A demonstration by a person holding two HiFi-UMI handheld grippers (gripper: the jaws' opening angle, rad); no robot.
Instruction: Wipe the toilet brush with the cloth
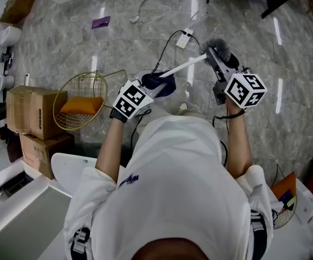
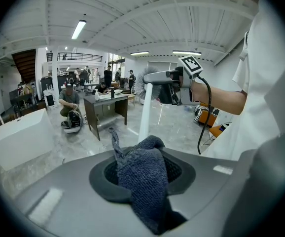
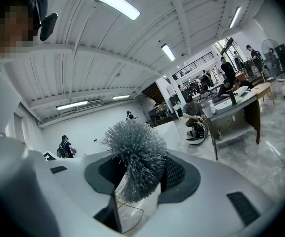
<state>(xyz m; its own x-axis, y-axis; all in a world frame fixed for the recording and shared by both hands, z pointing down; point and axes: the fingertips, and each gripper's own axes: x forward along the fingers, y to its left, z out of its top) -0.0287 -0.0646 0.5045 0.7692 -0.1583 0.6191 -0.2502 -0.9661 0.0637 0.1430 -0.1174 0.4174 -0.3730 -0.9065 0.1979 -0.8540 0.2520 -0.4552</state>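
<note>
The toilet brush has a grey bristle head (image 1: 218, 46) and a white handle (image 1: 183, 66). My right gripper (image 1: 216, 59) is shut on the brush just behind the head. In the right gripper view the bristles (image 3: 135, 152) stick up between the jaws of that gripper (image 3: 140, 177). My left gripper (image 1: 149, 91) is shut on a dark blue cloth (image 1: 161, 83), which sits at the handle's free end. In the left gripper view the cloth (image 2: 145, 174) bulges out of the jaws, and the white handle (image 2: 145, 110) rises behind it toward the right gripper (image 2: 174, 78). Both are held in the air above the floor.
A gold wire basket (image 1: 75, 93) with an orange item stands on the marble floor at left, beside cardboard boxes (image 1: 31, 110). A black cable with a white plug (image 1: 183, 39) and a purple item (image 1: 100, 21) lie on the floor ahead. A dark desk (image 2: 105, 107) and people are farther off.
</note>
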